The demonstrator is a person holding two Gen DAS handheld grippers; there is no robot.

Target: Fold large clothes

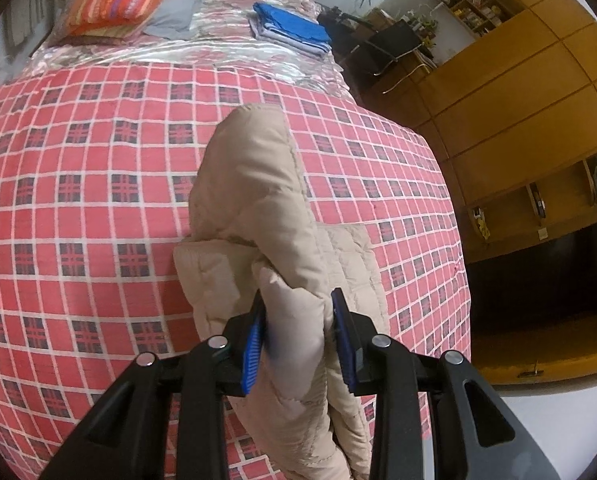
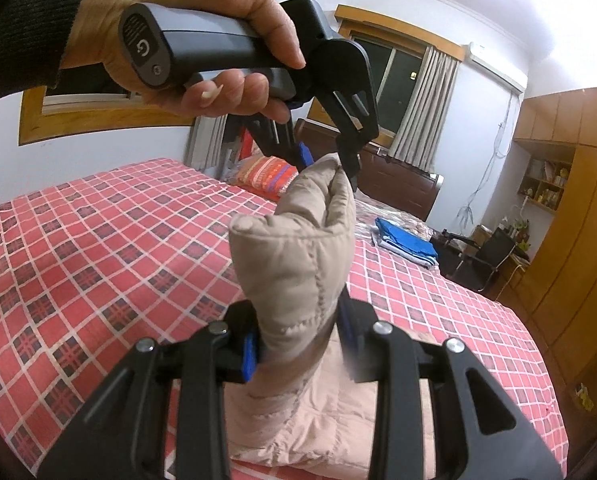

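Both grippers clamp the beige quilted jacket (image 2: 294, 248), lifted above the red checked bed (image 2: 78, 248). Right gripper (image 2: 298, 348) pinches the near end; left gripper (image 2: 328, 160), in the person's hand (image 2: 186, 36), pinches the far end. Rest of garment lies on the bed. Judgement: keep the held edge taut and level, lower both ends together, align edges before releasing.

Even indoor light, heavy fisheye warp
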